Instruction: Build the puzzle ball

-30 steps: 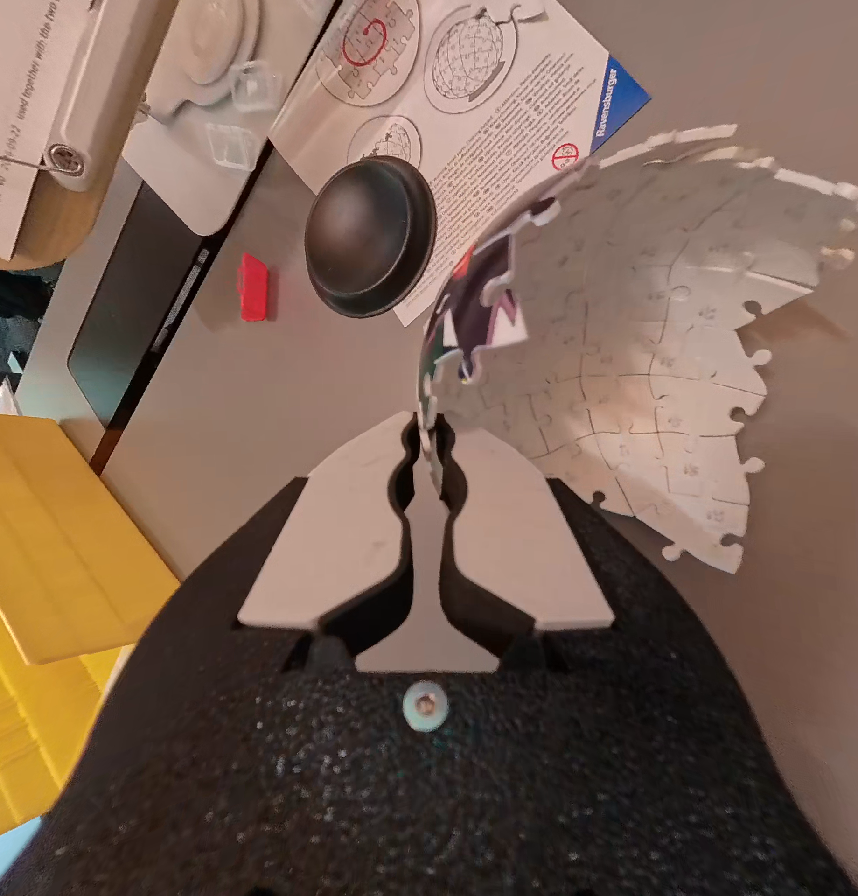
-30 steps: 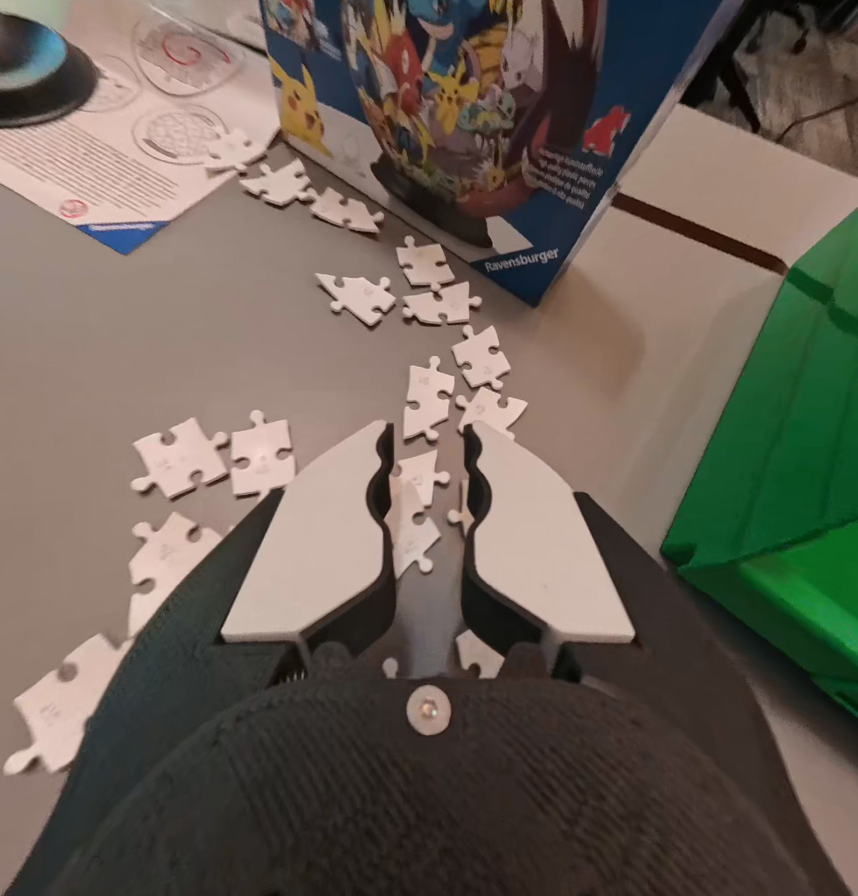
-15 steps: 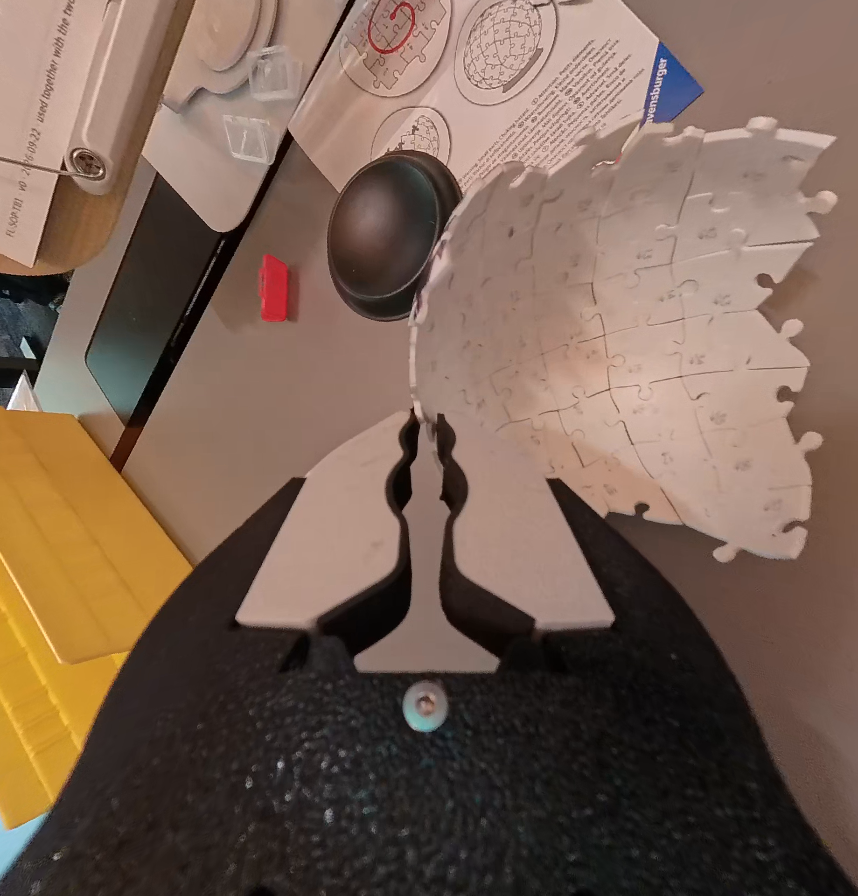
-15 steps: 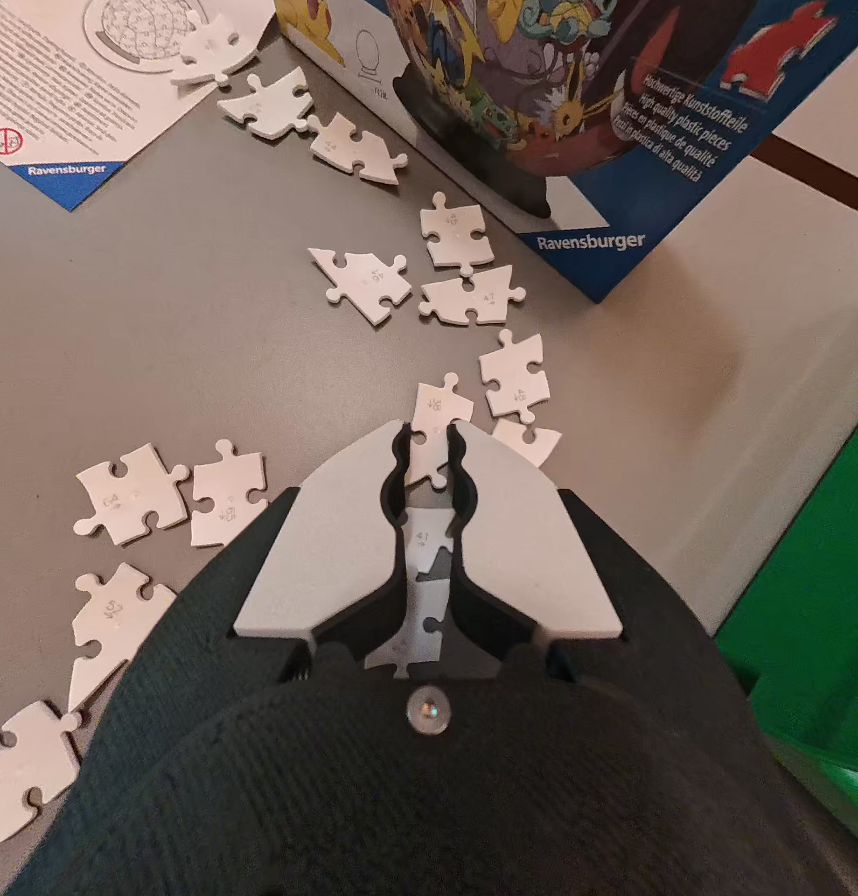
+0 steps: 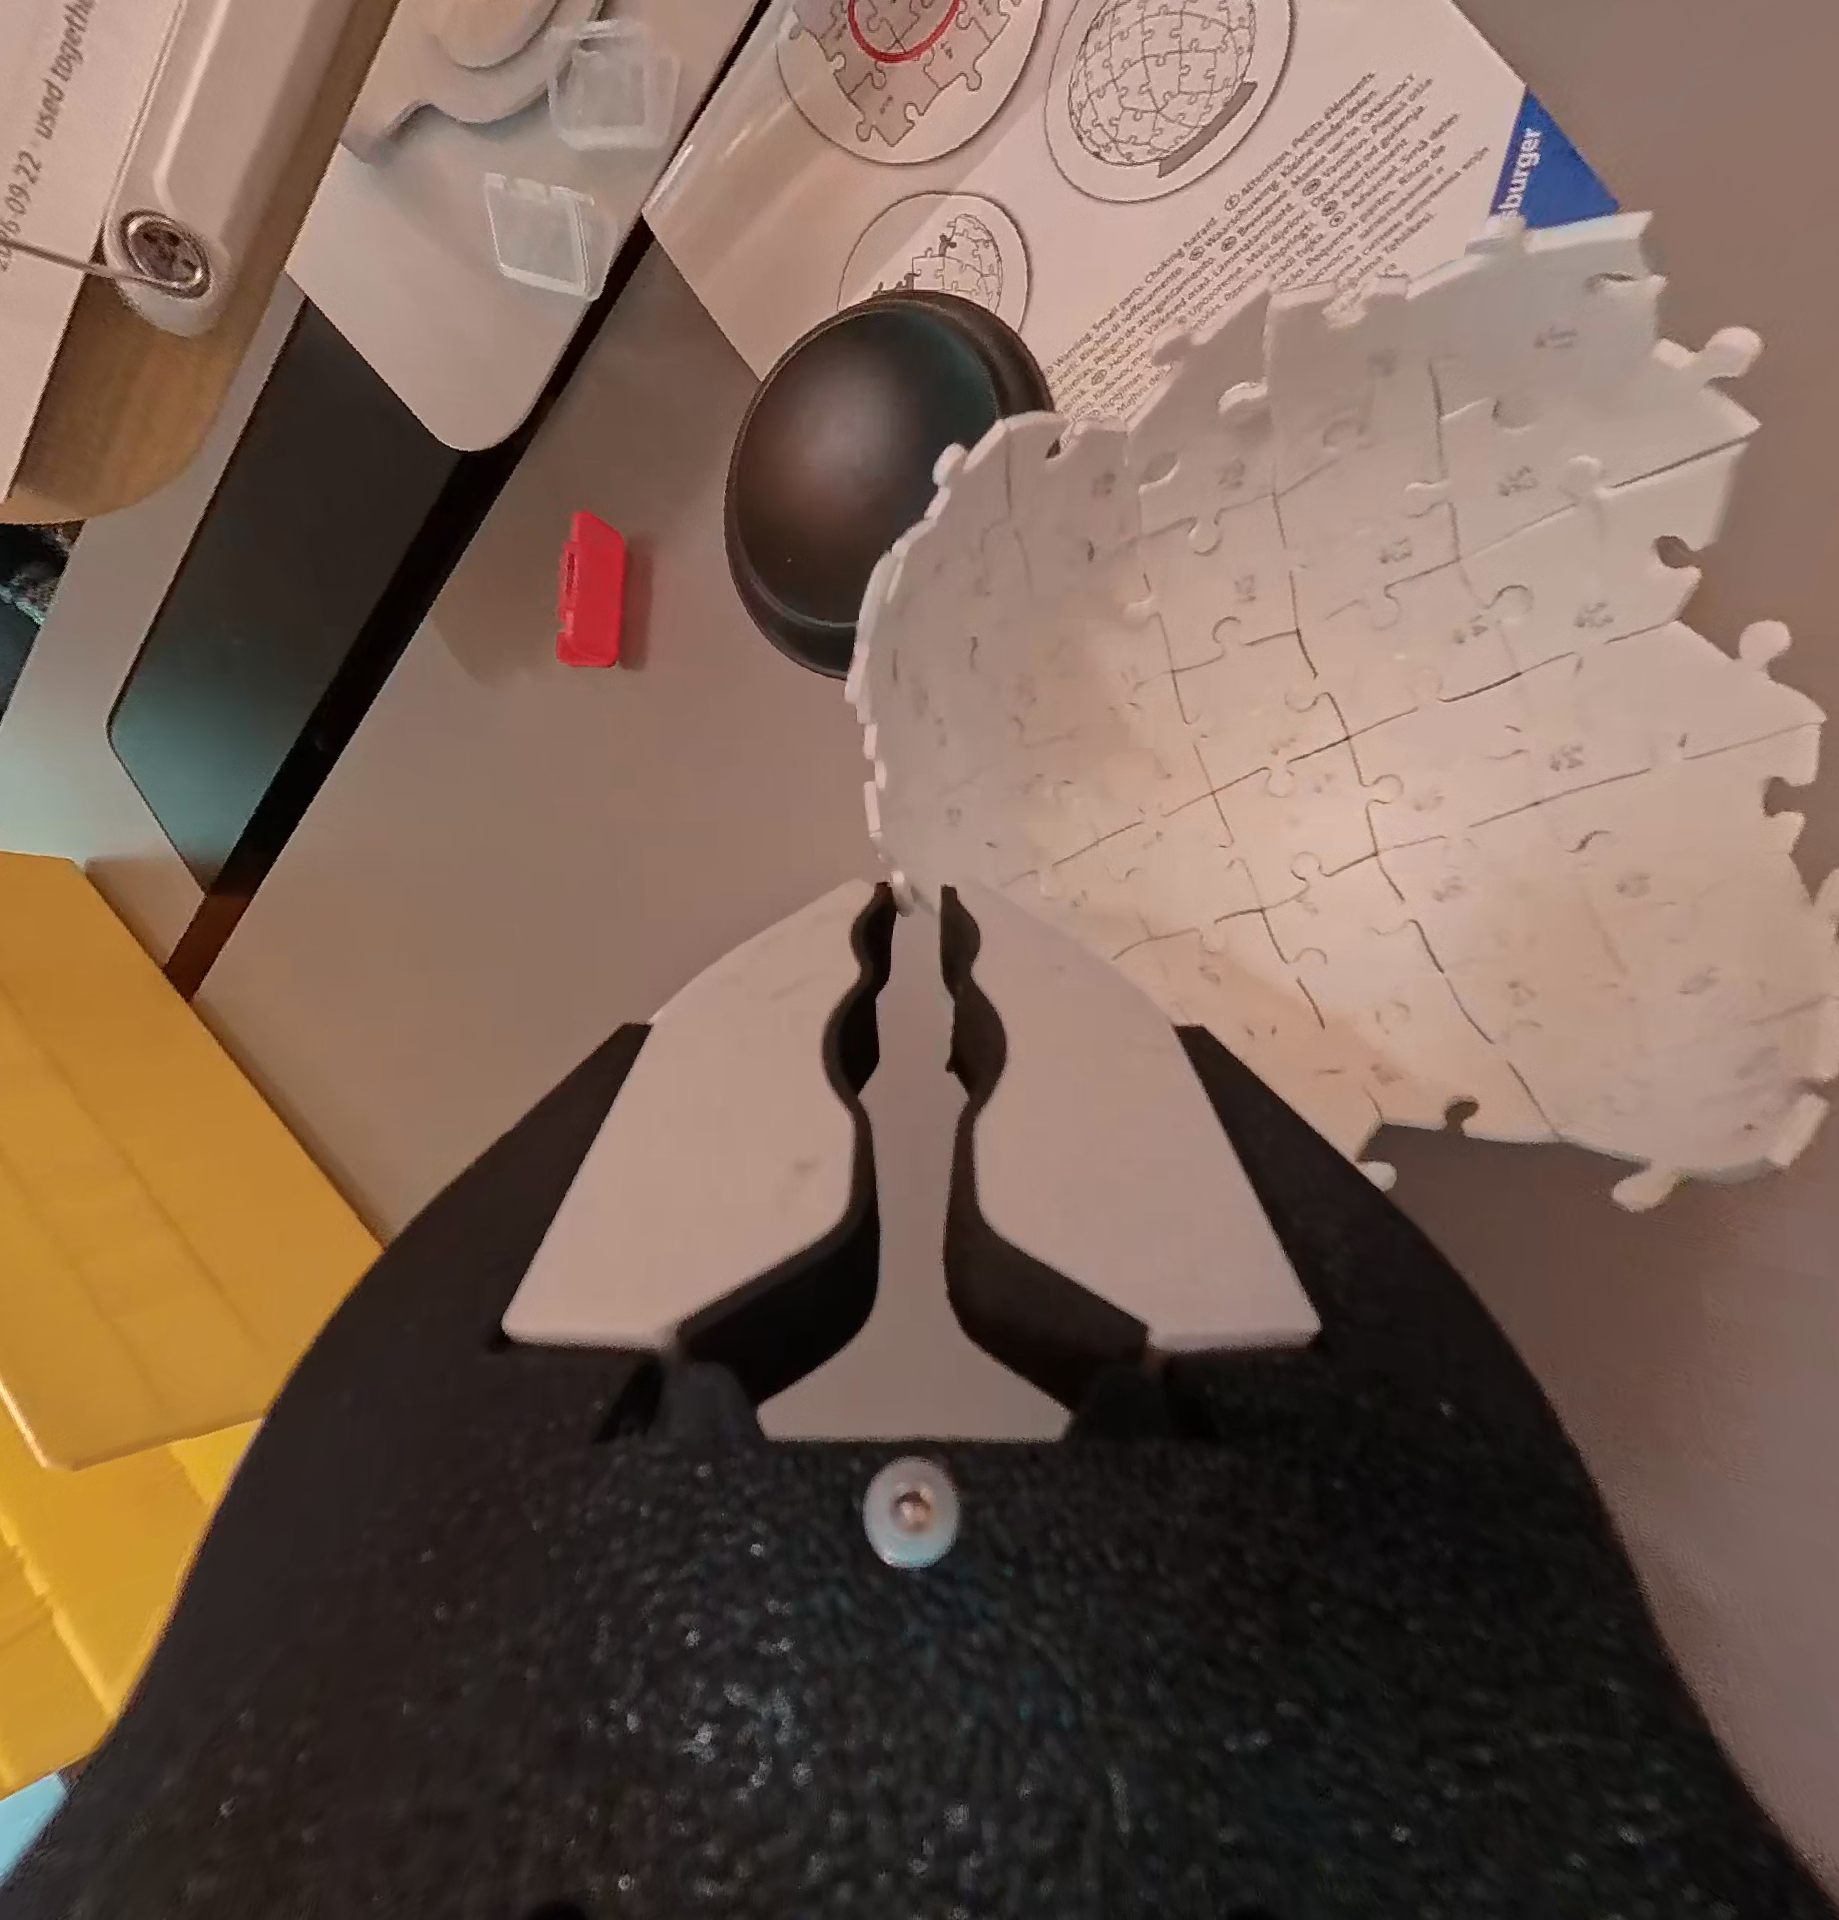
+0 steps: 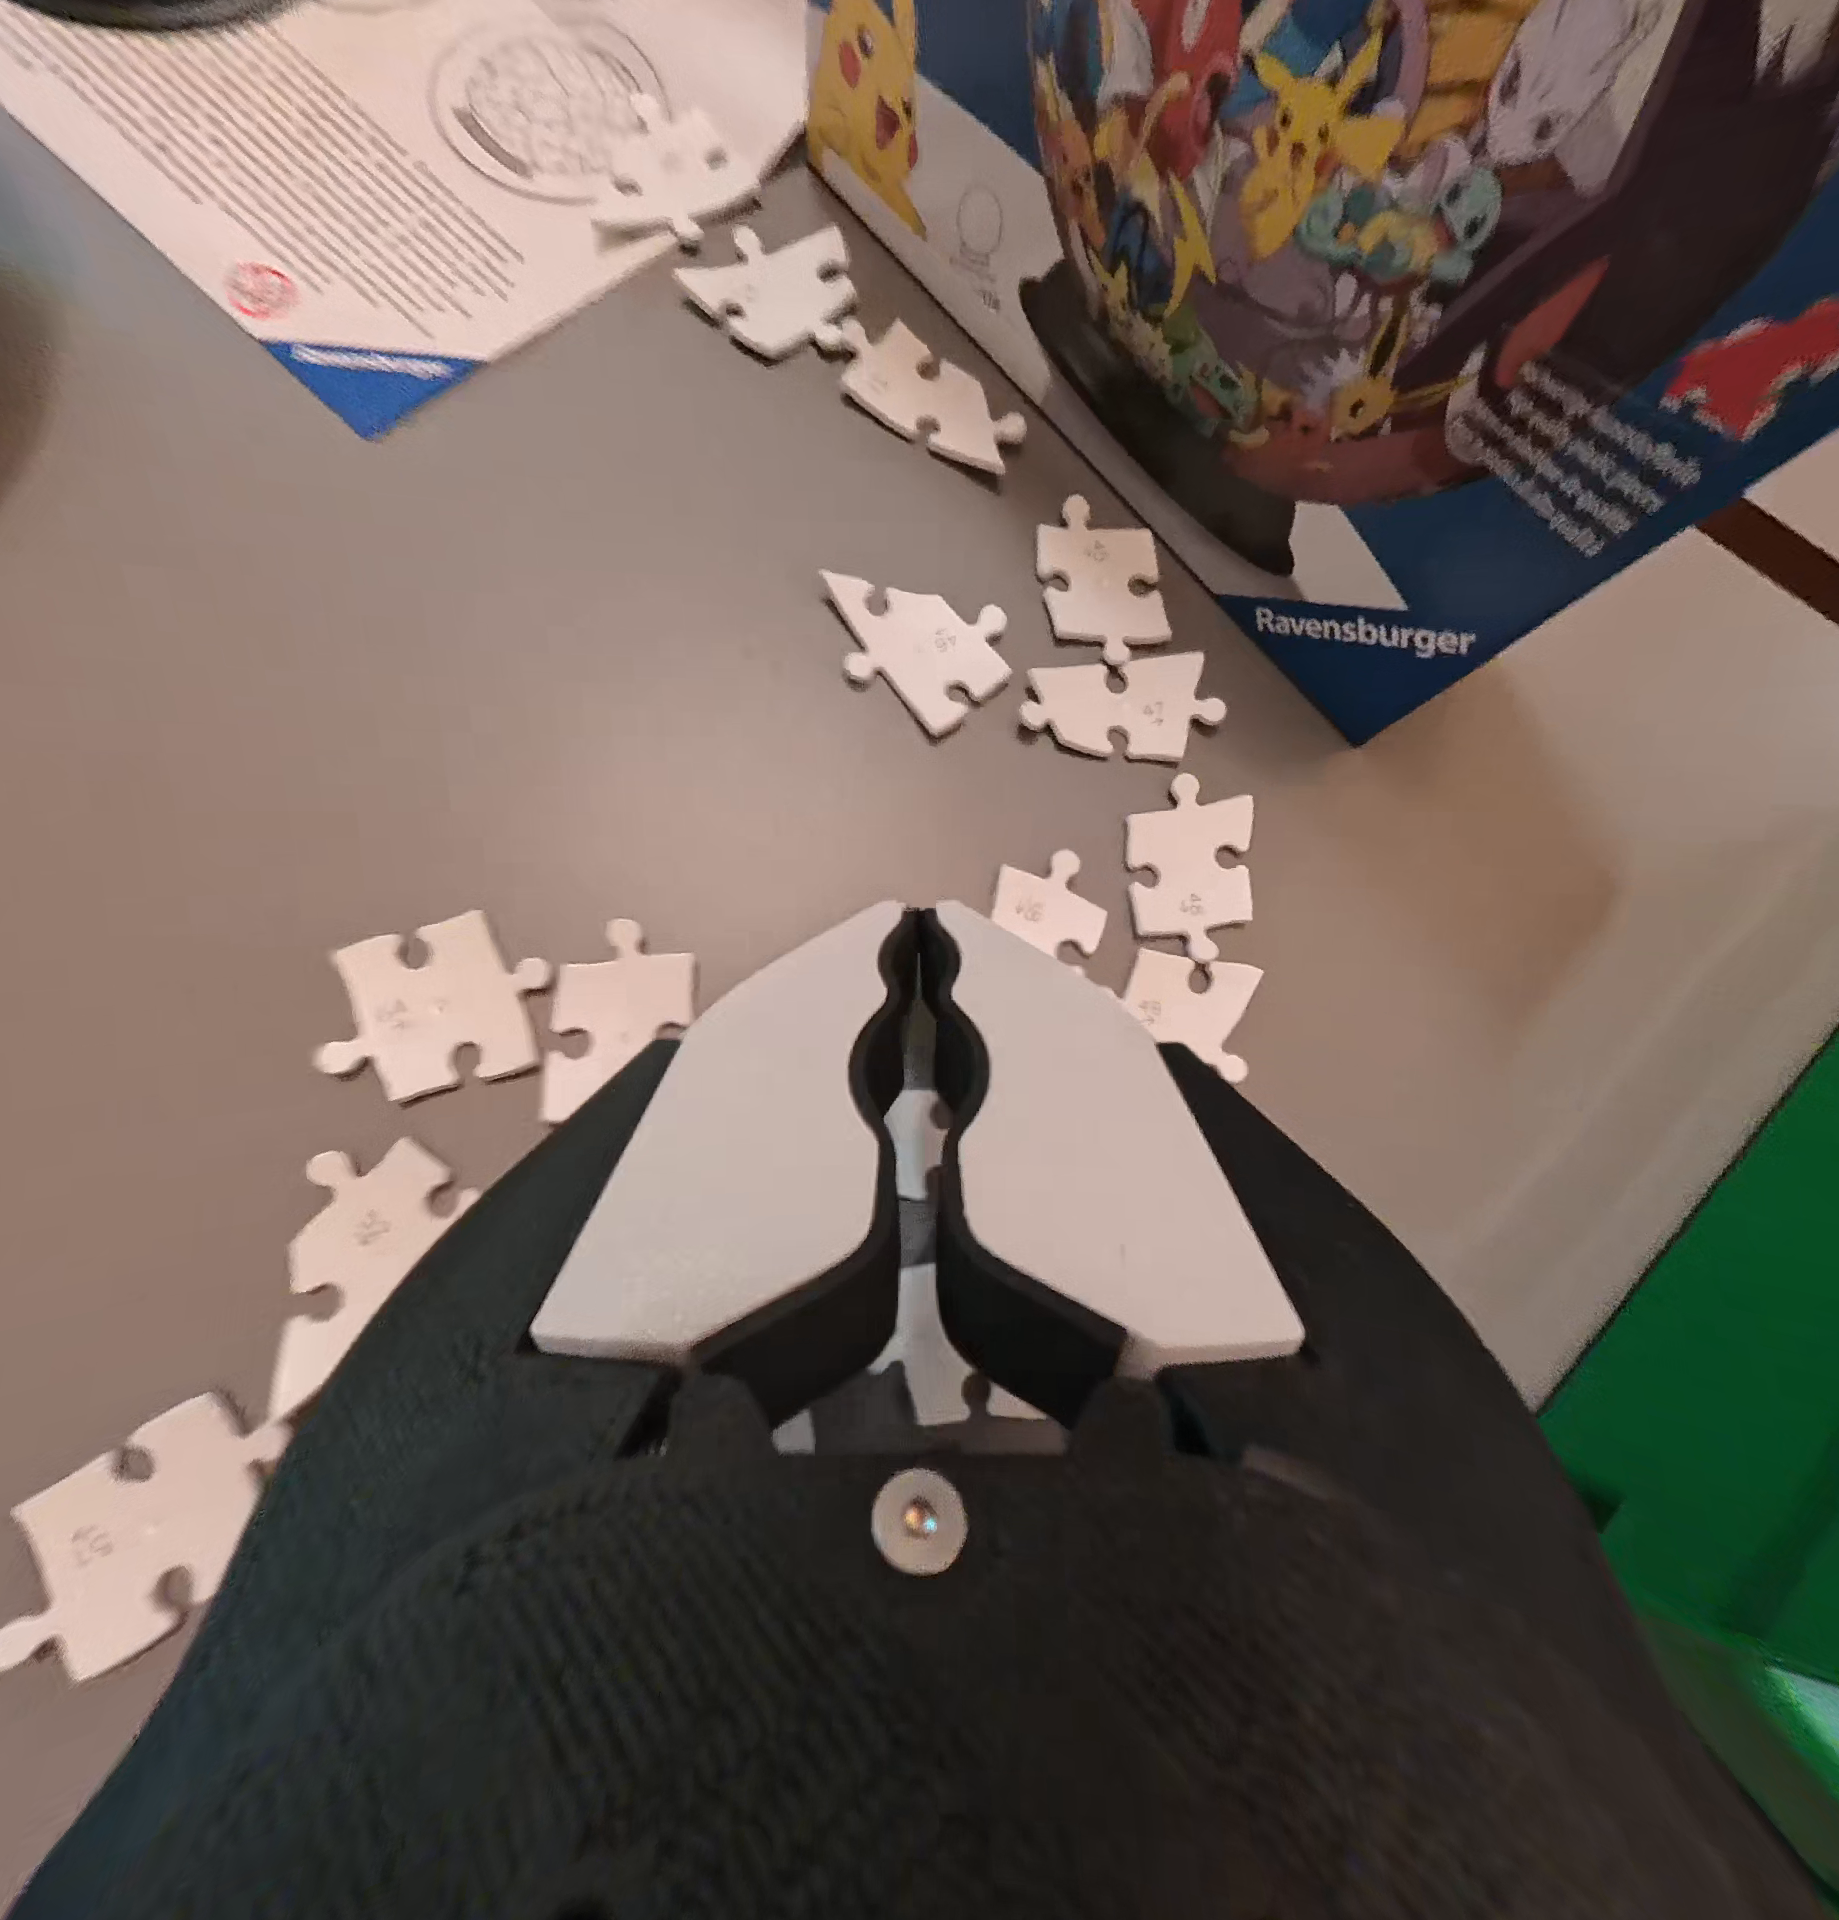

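Grey counter [image 6: 479,665] lies under both your grippers. Your left gripper [image 5: 916,902] pinches the puzzle shell [image 5: 1362,790] by its edge; only the right wrist view shows loose pieces [image 6: 925,649], with your right gripper [image 6: 921,920] pressed together, its hold unclear.

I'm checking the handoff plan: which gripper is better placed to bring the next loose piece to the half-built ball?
Right. The right gripper sits low among the loose pieces on the table, its fingers closed. The left gripper is occupied, shut on the rim of the partial ball.
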### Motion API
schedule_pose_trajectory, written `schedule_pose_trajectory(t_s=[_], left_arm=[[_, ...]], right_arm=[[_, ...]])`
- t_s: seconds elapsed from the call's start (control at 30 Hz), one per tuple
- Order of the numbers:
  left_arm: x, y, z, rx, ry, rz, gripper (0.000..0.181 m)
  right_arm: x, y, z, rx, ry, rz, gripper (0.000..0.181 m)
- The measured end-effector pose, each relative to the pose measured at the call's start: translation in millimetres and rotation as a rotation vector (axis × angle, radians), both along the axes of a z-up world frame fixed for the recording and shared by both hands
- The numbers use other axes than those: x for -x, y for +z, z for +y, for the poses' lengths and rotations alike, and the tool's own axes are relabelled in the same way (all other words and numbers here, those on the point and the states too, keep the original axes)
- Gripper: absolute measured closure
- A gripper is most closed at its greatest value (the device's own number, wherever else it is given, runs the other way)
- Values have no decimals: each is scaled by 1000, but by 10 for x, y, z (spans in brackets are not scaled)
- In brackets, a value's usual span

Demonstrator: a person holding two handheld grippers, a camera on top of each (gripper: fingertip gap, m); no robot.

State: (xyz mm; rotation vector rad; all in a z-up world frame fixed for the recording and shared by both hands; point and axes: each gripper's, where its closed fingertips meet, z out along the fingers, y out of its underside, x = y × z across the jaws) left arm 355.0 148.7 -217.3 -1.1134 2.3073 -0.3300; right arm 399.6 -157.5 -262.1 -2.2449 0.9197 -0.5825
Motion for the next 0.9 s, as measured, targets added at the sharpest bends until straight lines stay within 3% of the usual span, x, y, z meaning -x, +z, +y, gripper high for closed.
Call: schedule_pose_trajectory(t_s=[0.03, 0.33, 0.57, 0.67, 0.8, 0.9], left_arm=[[-4, -4, 6, 9, 3, 2, 173], [-39, -26, 45, 36, 8, -1, 170], [-56, -31, 20, 51, 3, -1, 170], [-58, -15, 23, 55, 1, -3, 171], [-65, 11, 48, 55, -3, -10, 170], [-72, 5, 68, 49, -6, -14, 170]], right_arm=[[30, 56, 36, -21, 13, -12, 181], [670, 703, 617, -194, 240, -298, 181], [1302, 516, 1202, -239, 322, -206, 181], [1398, 371, 1317, -177, 328, -184, 181], [1352, 402, 1271, -213, 275, -169, 179], [1143, 483, 962, -207, 165, -184, 170]])
